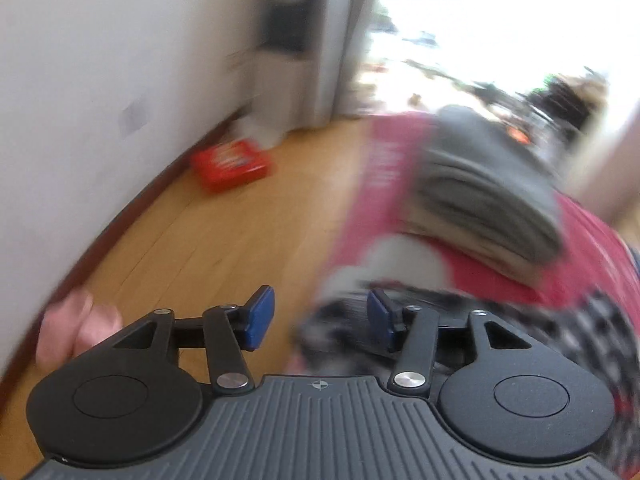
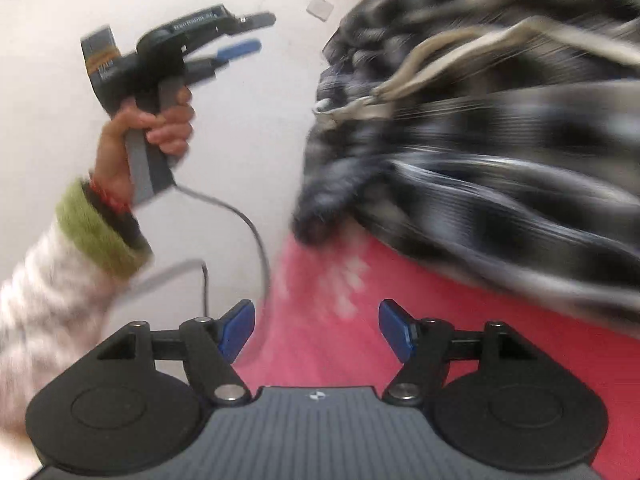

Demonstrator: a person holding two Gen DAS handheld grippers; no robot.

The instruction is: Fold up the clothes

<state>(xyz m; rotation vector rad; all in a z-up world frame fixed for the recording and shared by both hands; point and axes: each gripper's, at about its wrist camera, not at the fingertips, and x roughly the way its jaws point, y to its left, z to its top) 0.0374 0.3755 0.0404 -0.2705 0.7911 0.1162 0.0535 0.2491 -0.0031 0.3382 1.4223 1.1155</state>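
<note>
We hold both grippers open and empty: the left gripper (image 1: pixel 320 320) beside the plaid garment (image 2: pixel 480 140) on the red cloth (image 2: pixel 320 344), the right gripper (image 2: pixel 316 330) just short of it.

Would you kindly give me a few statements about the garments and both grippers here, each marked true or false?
1. The right gripper stands open with nothing between its blue pads. True.
2. The left gripper is clamped on the black-and-white checked garment. False: its jaws are apart, gripping nothing.
3. A folded grey garment rests on the red cloth surface. True.
4. The red flat box sits on top of the grey garment. False: it lies on the wooden floor by the wall.
</note>
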